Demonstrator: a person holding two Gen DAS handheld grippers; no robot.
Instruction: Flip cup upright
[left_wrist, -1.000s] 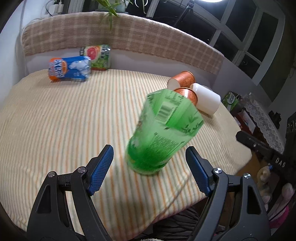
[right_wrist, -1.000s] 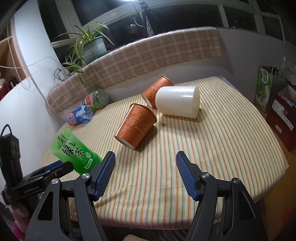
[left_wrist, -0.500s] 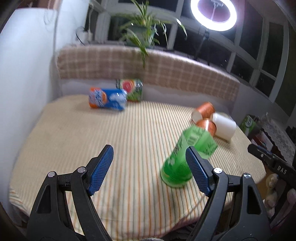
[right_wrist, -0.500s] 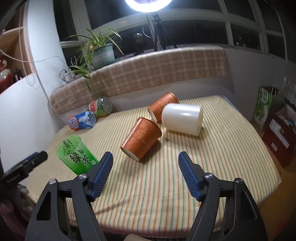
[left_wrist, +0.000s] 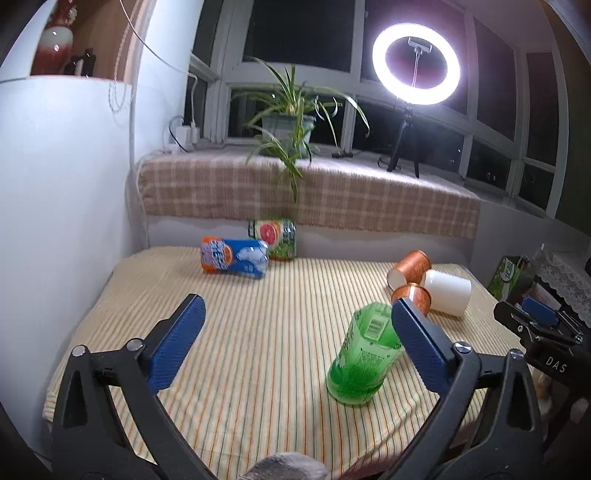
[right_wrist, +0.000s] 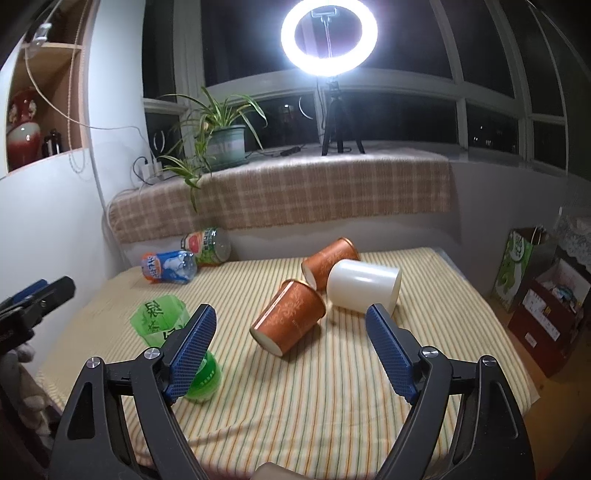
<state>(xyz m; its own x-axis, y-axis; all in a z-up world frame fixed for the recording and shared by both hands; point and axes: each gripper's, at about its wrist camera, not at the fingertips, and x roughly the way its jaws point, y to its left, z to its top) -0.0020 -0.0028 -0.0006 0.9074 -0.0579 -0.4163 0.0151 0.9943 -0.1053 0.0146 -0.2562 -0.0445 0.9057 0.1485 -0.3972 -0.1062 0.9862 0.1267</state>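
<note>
A green plastic cup (left_wrist: 364, 354) lies on its side on the striped tablecloth, partly behind my left gripper's right finger; in the right wrist view the green cup (right_wrist: 162, 321) lies behind the left finger. Two copper-brown paper cups, one near (right_wrist: 290, 319) and one far (right_wrist: 330, 260), and a white cup (right_wrist: 364, 290) lie on their sides mid-table. The near brown cup (left_wrist: 412, 295), far brown cup (left_wrist: 410, 266) and white cup (left_wrist: 447, 291) also show in the left wrist view. My left gripper (left_wrist: 295, 339) is open, raised, empty. My right gripper (right_wrist: 293, 354) is open, empty.
A blue bottle (left_wrist: 234, 256) and a grapefruit-label bottle (left_wrist: 273, 238) lie at the back by the checked ledge (left_wrist: 332, 199). A potted plant (right_wrist: 221, 140) and ring light (right_wrist: 328, 37) stand on the sill. Boxes (right_wrist: 546, 321) stand beyond the table's right edge (right_wrist: 491, 295).
Both grippers have pulled back and tilted upward, away from the table. The green cup, which was between the left gripper's fingers, now lies farther off to its right.
</note>
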